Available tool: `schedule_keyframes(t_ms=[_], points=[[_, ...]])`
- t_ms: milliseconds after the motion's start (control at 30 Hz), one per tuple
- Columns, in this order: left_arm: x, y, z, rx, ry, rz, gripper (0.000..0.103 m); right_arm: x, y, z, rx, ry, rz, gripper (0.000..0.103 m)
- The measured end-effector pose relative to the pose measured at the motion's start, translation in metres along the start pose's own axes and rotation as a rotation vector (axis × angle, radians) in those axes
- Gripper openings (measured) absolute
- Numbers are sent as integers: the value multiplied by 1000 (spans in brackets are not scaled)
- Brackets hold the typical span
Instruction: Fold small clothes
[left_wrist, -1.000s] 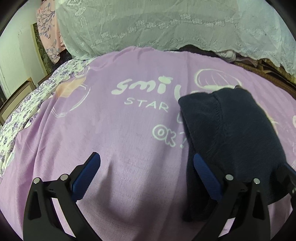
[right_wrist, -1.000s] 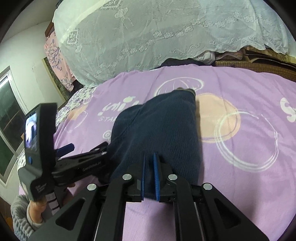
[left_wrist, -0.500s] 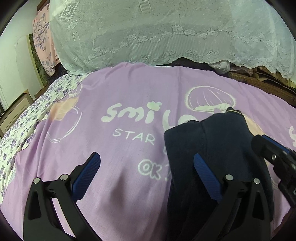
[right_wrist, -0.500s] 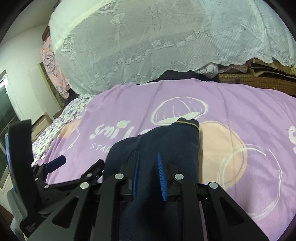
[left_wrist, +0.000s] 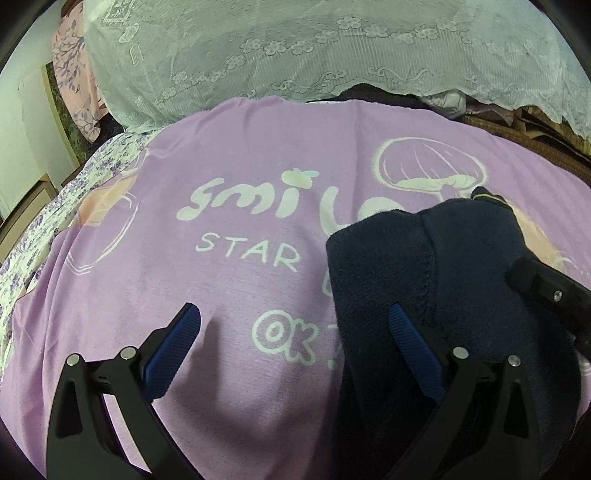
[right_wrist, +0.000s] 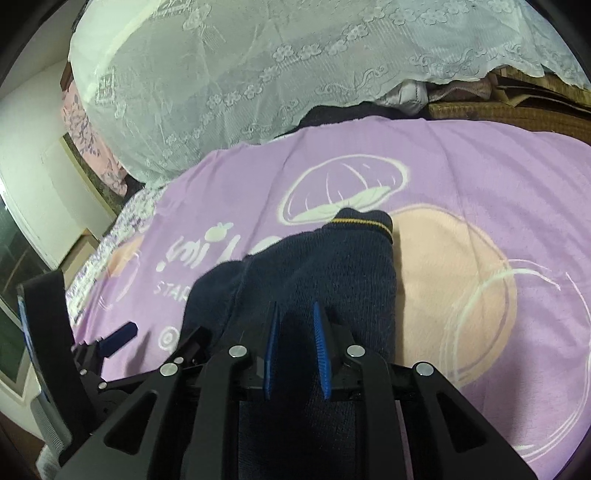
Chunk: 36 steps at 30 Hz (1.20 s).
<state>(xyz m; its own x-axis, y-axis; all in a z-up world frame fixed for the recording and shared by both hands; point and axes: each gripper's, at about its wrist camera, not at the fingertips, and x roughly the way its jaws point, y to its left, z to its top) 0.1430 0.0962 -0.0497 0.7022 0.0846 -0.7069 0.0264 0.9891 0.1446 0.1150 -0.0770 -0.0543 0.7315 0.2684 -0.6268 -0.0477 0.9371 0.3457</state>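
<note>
A dark navy knitted garment (left_wrist: 461, 295) lies on a purple blanket (left_wrist: 221, 288) that covers the bed, and it hides part of the white printed words "smile", "STAR" and "OK". At its far end there is a ribbed cuff with a thin yellow stripe (right_wrist: 364, 223), which rests near a printed mushroom figure (right_wrist: 343, 192) and beside a peach circle (right_wrist: 454, 273). The left claw (left_wrist: 293, 339) is wide open; its left blue pad (left_wrist: 171, 347) is over the bare blanket, and its right blue pad (left_wrist: 413, 350) is over the near edge of the garment. The right claw (right_wrist: 295, 350) has a narrow gap between its two blue pads, and the navy fabric shows inside this gap, but I cannot tell if the pads press on the cloth. Behind the blanket a white lace cover (right_wrist: 258, 74) lies over a big pile, and a pink flowered cloth (left_wrist: 74, 81) hangs at the far left.
</note>
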Motion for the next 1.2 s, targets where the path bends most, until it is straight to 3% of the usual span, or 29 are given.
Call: schedule_keyframes(t_ms=[600,700,800,1200], points=[[0,1,-4,-9,-3,-6,99,-2,6,-6,-82,-21,-34,20],[-9,5,-6,-29,0,-34,98,-17,12,-12,-111,-56,-36,27],[-23,10,-10,-51,-9,-63,98,-36,21,-24,-161,-91,-48,43],[-42,-3,-38,-13,-15,-83,99,-61,4,-56,-132,-66,-50,44]])
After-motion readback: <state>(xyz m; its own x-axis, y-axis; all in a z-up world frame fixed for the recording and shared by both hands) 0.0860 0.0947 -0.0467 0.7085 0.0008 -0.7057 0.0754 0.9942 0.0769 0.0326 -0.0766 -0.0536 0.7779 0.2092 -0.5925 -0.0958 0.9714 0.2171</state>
